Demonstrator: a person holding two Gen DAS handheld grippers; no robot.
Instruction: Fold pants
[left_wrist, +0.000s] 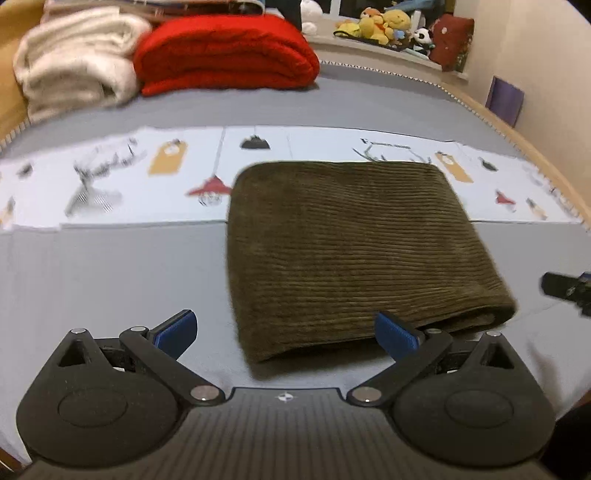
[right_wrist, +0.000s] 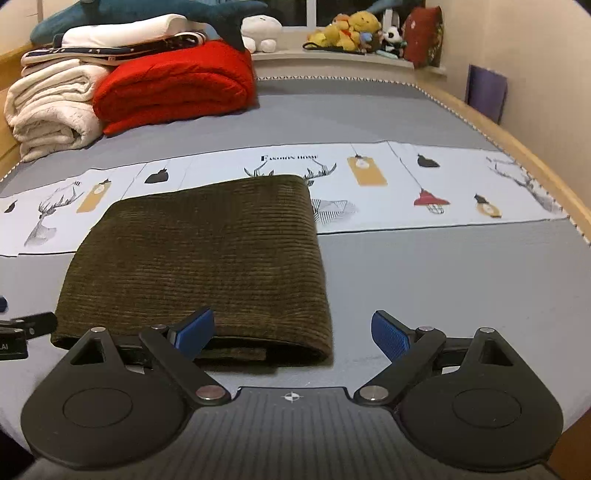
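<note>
The olive-green corduroy pants (left_wrist: 354, 254) lie folded into a compact rectangle on the grey bed; they also show in the right wrist view (right_wrist: 207, 266). My left gripper (left_wrist: 286, 332) is open and empty, at the near left corner of the folded pants. My right gripper (right_wrist: 293, 334) is open and empty, at the near right corner, its left blue pad (right_wrist: 195, 332) in front of the folded edge. The right gripper's tip shows at the right edge of the left wrist view (left_wrist: 569, 288). The left gripper's tip shows at the left edge of the right wrist view (right_wrist: 26, 328).
A white printed strip (right_wrist: 406, 184) runs across the bed under the pants' far edge. A folded red blanket (right_wrist: 173, 88) and a cream blanket (right_wrist: 48, 110) sit at the far left. Plush toys (right_wrist: 351, 33) line the window ledge. A wooden bed rail (right_wrist: 535, 155) runs along the right.
</note>
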